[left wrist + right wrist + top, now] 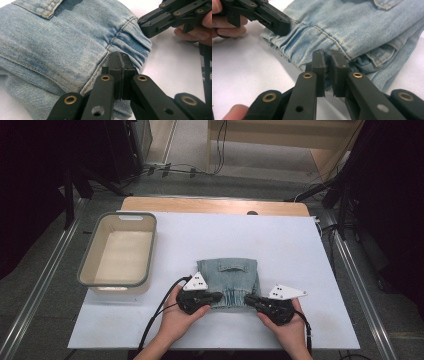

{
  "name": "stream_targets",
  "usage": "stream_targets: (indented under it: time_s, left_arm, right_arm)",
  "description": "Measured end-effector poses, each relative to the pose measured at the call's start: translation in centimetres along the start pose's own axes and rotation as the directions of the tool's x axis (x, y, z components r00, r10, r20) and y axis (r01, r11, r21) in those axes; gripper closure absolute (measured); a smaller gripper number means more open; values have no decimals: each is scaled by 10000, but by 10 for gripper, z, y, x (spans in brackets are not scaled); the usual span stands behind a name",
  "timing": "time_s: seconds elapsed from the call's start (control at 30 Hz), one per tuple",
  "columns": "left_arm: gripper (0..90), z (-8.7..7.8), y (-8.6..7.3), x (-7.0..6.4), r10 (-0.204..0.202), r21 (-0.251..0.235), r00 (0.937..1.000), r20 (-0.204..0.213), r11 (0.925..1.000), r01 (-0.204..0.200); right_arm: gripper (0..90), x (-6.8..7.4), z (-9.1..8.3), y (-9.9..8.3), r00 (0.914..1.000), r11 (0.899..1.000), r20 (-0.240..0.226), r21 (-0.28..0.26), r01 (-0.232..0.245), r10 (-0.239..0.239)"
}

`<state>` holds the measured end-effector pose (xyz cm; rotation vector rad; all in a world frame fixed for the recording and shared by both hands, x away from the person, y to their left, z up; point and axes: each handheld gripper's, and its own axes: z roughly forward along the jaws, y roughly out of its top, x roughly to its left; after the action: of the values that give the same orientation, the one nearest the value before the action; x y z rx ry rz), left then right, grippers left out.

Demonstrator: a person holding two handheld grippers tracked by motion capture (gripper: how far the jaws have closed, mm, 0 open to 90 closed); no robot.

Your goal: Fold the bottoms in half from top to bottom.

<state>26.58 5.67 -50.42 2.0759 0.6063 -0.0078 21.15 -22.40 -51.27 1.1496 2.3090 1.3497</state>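
Note:
A folded light-blue denim garment (227,275) lies flat on the white table sheet (280,240). Both grippers sit at its near gathered hem. My left gripper (216,297) rests at the hem's left part; in the left gripper view its jaws (119,58) are pressed together over the denim (57,47), and no cloth shows between them. My right gripper (248,299) is at the hem's right corner; in the right gripper view its pads (327,58) stand a narrow gap apart, just in front of the denim (352,27). Each gripper view shows the other gripper touching the hem.
A grey-rimmed beige bin (85,265) stands empty at the table's left. The table's wooden far edge (215,206) shows beyond the white sheet. Dark stands and cables surround the table on the floor.

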Motion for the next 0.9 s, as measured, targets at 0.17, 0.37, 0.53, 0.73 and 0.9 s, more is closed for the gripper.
stream_targets:
  time_s: [0.17, 0.37, 0.53, 0.73, 0.9]
  left_arm:
    - [887, 0, 0, 1, -159, 13, 9998, 87, 9999, 159]
    - [887, 1, -1, 2, -246, 9, 9996, 125, 9997, 246]
    - [887, 0, -1, 3, -316, -3, 9993, 212, 9995, 316]
    - [888, 1, -1, 4, -285, 6, 9993, 234, 9996, 285]
    - [887, 1, -1, 3, -324, -9, 9992, 222, 9995, 324]
  right_arm:
    - [728, 5, -8, 8, 9997, 9989, 13, -379, 257, -257]
    - [574, 4, -18, 20, 9992, 9958, 77, -825, 394, -389]
    - [287, 2, -25, 30, 9966, 9926, 697, -1097, 516, -442]
    - [85, -3, -29, 43, 9965, 9930, 832, -1172, 130, -33]
    - [21, -10, -32, 55, 9979, 9921, 644, -1257, -25, 107]
